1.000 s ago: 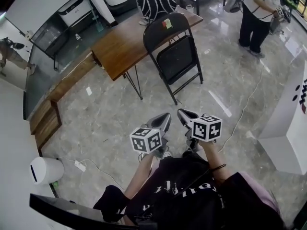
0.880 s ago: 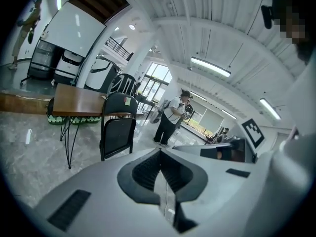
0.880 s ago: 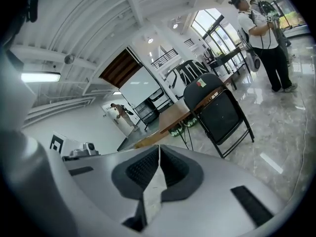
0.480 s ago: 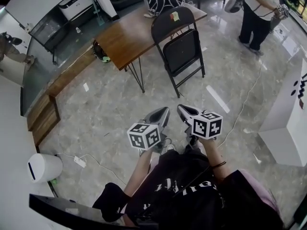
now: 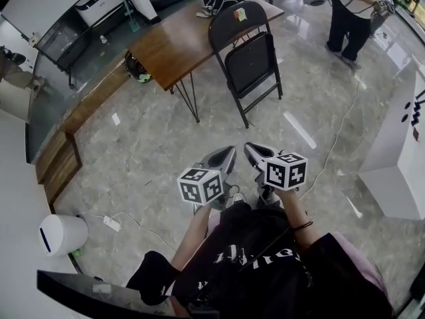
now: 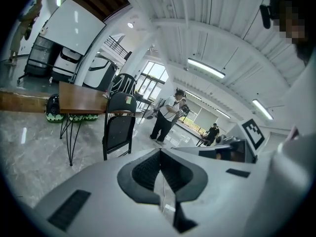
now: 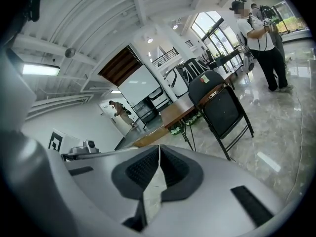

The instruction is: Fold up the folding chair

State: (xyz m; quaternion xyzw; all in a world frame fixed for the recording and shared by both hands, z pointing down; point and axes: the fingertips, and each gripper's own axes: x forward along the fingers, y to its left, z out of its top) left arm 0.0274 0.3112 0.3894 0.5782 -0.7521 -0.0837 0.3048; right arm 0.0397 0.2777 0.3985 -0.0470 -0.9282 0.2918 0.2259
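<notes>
The black folding chair (image 5: pixel 247 58) stands unfolded on the marble floor, its back against the wooden table (image 5: pixel 179 45); a coloured sticker marks its backrest. It also shows in the left gripper view as the chair (image 6: pixel 118 127) and in the right gripper view as the chair (image 7: pixel 221 107). Both grippers are held side by side in front of the person, well short of the chair. My left gripper (image 5: pixel 229 153) is shut and empty. My right gripper (image 5: pixel 249 151) is shut and empty too.
A person (image 5: pixel 350 15) stands beyond the chair at the right. A white counter (image 5: pixel 398 165) lines the right side, with a cable (image 5: pixel 335 155) trailing over the floor. A white bin (image 5: pixel 60 234) and a power strip (image 5: pixel 111 224) lie at the left. A wooden bench (image 5: pixel 63 158) runs along the wall.
Both grippers have moved forward across the floor towards the chair, staying side by side and shut. The chair has not moved.
</notes>
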